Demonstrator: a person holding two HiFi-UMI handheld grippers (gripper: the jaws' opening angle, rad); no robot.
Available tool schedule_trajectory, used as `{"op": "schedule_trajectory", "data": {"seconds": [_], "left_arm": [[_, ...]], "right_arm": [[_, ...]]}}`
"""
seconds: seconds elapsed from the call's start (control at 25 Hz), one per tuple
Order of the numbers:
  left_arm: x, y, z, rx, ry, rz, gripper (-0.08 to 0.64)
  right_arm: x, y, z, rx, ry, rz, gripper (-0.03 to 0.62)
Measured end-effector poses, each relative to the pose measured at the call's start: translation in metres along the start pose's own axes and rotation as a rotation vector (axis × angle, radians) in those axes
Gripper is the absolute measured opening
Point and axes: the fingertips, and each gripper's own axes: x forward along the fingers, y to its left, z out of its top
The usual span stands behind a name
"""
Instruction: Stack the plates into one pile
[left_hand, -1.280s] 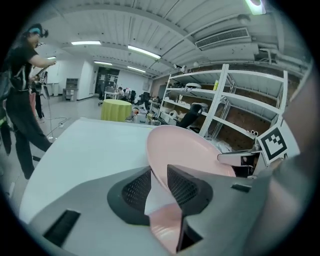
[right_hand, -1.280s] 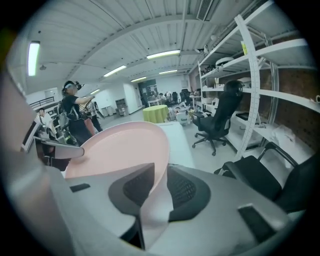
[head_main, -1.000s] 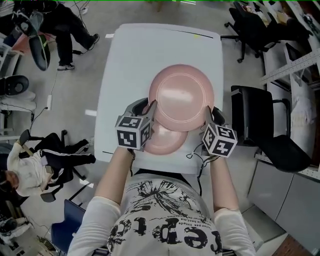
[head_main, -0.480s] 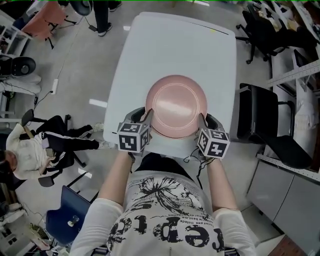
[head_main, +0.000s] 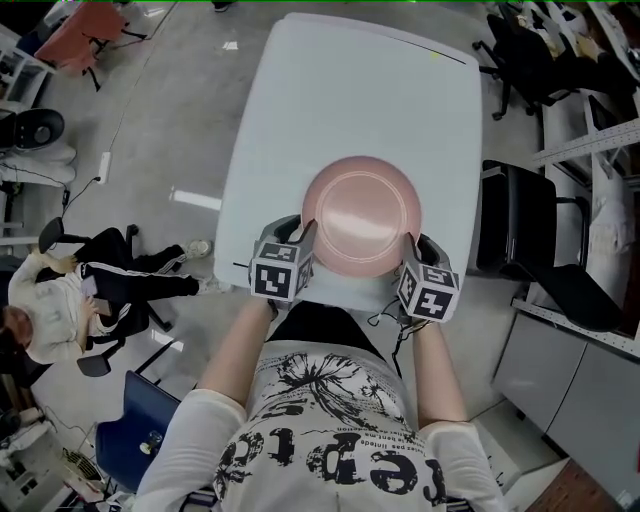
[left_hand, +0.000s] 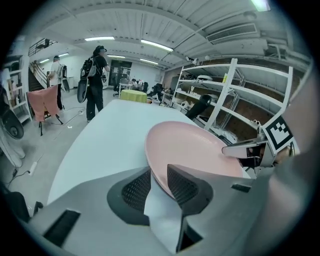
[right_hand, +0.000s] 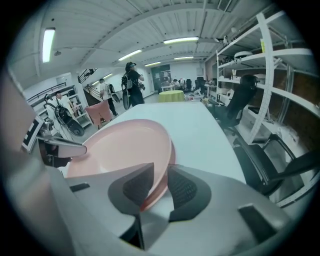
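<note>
A pink plate (head_main: 362, 215) lies near the front edge of the white table (head_main: 300, 110), held between both grippers. My left gripper (head_main: 306, 236) is shut on its left rim, and in the left gripper view the rim (left_hand: 156, 167) runs between the pads. My right gripper (head_main: 410, 246) is shut on the right rim (right_hand: 161, 175). In the right gripper view a second pink rim (right_hand: 172, 152) shows just under the held plate; the head view hides that lower plate.
The table stretches away beyond the plates. A black office chair (head_main: 520, 235) stands close to the table's right side. A person sits on the floor side at the left (head_main: 60, 300). Shelving (right_hand: 260, 85) runs along the right.
The held plate has come toward me and down over the second plate, which showed below it a second ago and is now covered. Both grippers moved with it.
</note>
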Motion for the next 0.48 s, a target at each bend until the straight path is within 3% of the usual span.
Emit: {"op": "schedule_trajectory", "data": {"seconds": [0.28,0.48], "left_arm": [[0.0049,0.0025,0.0016,0.026,0.028,0.012,0.120],[0.0079,0.0058,-0.0020,0.068,0.050,0.037,0.173]], "right_arm": [[-0.0001,-0.0019,0.0038,-0.052,0.003,-0.082,0.098],[0.0016,-0.0021,-0.0035,-0.084,0.030,-0.109,0.121]]}}
